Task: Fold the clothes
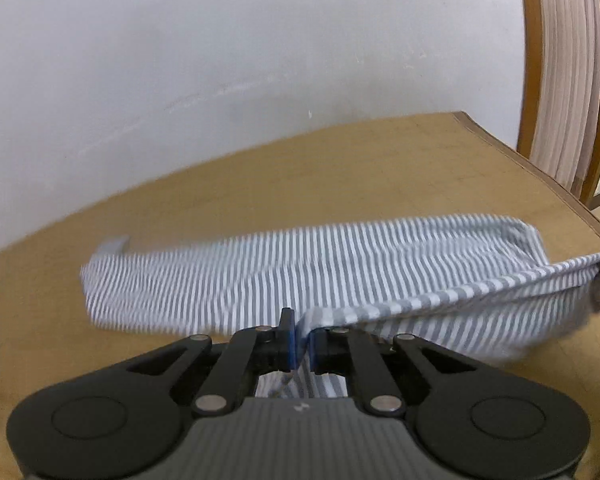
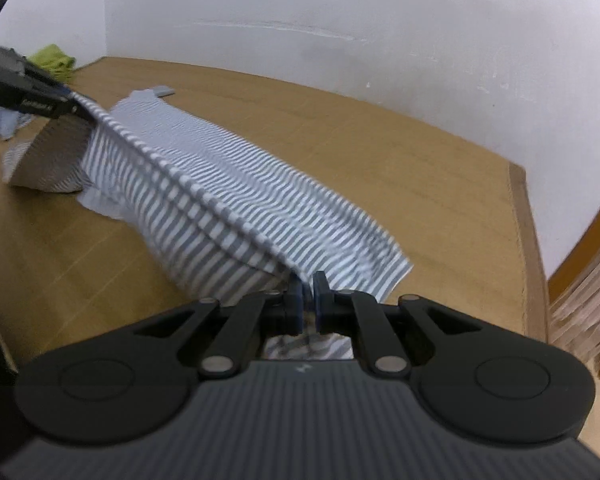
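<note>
- The striped garment point(image 1: 260, 276) lies lengthwise on the table point(image 1: 340, 168), its near edge lifted off the surface.
- The left gripper point(image 1: 302, 330) pinches one end of that edge; the right gripper point(image 2: 307, 292) pinches the other.
- A wall point(image 1: 220, 40) stands behind the table.
- More clothes point(image 2: 52, 58) lie at the table's far left corner.

Ahead of the left gripper point(image 1: 302, 326), bare table point(image 1: 340, 168) up to the white wall point(image 1: 220, 40). Between both grippers, striped garment point(image 1: 260, 272) stretched taut, blocking passage. Left of the right gripper point(image 2: 307, 284), open tabletop; far beyond, green cloth point(image 2: 52, 58) near the wall corner.
</note>
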Action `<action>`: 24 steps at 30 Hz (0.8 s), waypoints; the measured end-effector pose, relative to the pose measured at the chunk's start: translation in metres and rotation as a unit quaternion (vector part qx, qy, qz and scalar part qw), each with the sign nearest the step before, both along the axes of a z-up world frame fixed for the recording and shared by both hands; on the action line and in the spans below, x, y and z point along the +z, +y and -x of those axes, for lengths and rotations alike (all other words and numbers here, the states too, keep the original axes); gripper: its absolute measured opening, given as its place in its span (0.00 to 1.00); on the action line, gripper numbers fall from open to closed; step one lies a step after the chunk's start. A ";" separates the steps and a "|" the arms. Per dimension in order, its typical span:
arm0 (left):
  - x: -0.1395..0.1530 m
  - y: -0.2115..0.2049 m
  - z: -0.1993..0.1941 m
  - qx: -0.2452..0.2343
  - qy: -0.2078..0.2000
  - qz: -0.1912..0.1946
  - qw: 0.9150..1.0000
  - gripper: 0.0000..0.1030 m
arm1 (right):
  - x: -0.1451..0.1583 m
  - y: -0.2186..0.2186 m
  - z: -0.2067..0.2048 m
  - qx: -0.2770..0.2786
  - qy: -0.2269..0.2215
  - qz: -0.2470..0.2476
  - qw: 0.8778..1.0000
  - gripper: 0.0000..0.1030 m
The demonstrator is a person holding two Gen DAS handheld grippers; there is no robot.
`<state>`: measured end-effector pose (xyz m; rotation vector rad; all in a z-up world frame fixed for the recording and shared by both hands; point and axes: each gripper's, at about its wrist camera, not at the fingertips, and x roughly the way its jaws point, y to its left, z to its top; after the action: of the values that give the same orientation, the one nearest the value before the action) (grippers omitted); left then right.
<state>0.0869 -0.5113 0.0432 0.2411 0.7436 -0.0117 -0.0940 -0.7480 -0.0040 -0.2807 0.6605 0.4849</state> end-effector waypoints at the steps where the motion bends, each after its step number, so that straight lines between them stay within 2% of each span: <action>1: -0.003 -0.002 -0.018 -0.003 -0.002 -0.004 1.000 0.07 | -0.001 0.001 -0.014 -0.005 0.000 0.002 1.000 0.08; 4: -0.017 -0.006 -0.071 -0.008 0.000 -0.011 1.000 0.07 | -0.016 0.001 -0.059 -0.023 0.009 -0.005 1.000 0.08; 8: -0.035 -0.012 -0.125 -0.016 0.012 -0.014 1.000 0.07 | -0.040 0.004 -0.104 -0.049 0.017 0.010 0.999 0.08; 17: -0.092 -0.019 -0.196 -0.025 0.052 -0.035 0.998 0.09 | -0.082 0.000 -0.156 -0.088 0.061 0.015 0.994 0.09; 20: -0.108 -0.019 -0.208 -0.011 0.064 -0.035 0.997 0.10 | -0.084 -0.002 -0.163 -0.111 0.058 0.007 0.992 0.16; 22: -0.116 -0.018 -0.212 0.002 0.071 -0.032 0.997 0.12 | -0.075 -0.007 -0.159 -0.139 0.031 -0.006 0.990 0.24; 24: -0.122 -0.015 -0.212 0.011 0.078 -0.029 0.996 0.15 | -0.063 -0.015 -0.146 -0.173 0.001 -0.027 0.985 0.36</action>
<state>0.2986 -0.5262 -0.0786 0.2904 0.9034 0.0118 0.0521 -0.7628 -0.0669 -0.1100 0.6806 0.1689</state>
